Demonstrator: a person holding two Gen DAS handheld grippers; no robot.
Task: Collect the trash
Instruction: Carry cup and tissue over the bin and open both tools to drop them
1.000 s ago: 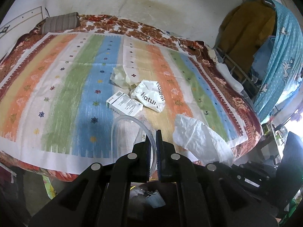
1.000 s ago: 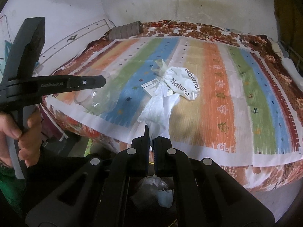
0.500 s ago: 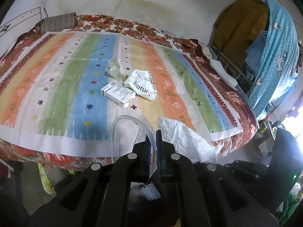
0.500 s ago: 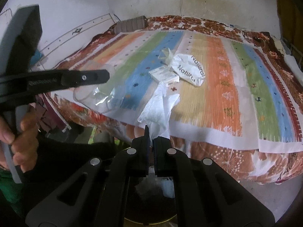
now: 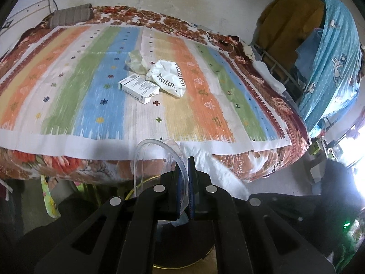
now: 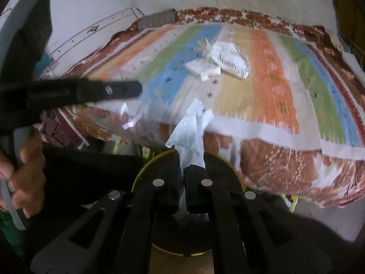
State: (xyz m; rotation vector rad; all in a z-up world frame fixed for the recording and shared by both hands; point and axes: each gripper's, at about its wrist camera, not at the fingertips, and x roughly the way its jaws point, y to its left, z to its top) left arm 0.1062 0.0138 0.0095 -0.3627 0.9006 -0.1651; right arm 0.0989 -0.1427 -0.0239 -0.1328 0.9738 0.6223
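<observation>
My left gripper (image 5: pixel 184 166) is shut on the rim of a clear plastic cup (image 5: pixel 150 157), held off the bed's near edge above a dark round bin (image 6: pixel 219 166). My right gripper (image 6: pixel 181 171) is shut on a white crumpled tissue (image 6: pixel 190 132), also over the bin. The left gripper's arm (image 6: pixel 91 91) crosses the right wrist view. On the striped bedspread (image 5: pixel 68 86) lie a small white carton (image 5: pixel 139 88), a white "Natural" bag (image 5: pixel 168 78) and a pale crumpled wrapper (image 5: pixel 136 61).
A grey pillow (image 5: pixel 70 17) lies at the bed's far left corner. A blue cloth (image 5: pixel 333 52) hangs over a rack to the right. The wall runs behind the bed. A green patterned object (image 5: pixel 49 196) sits on the floor below the bed edge.
Both grippers have pulled back from the bed and lowered with the cup and the tissue, so they now hang past the bed's edge over the bin.
</observation>
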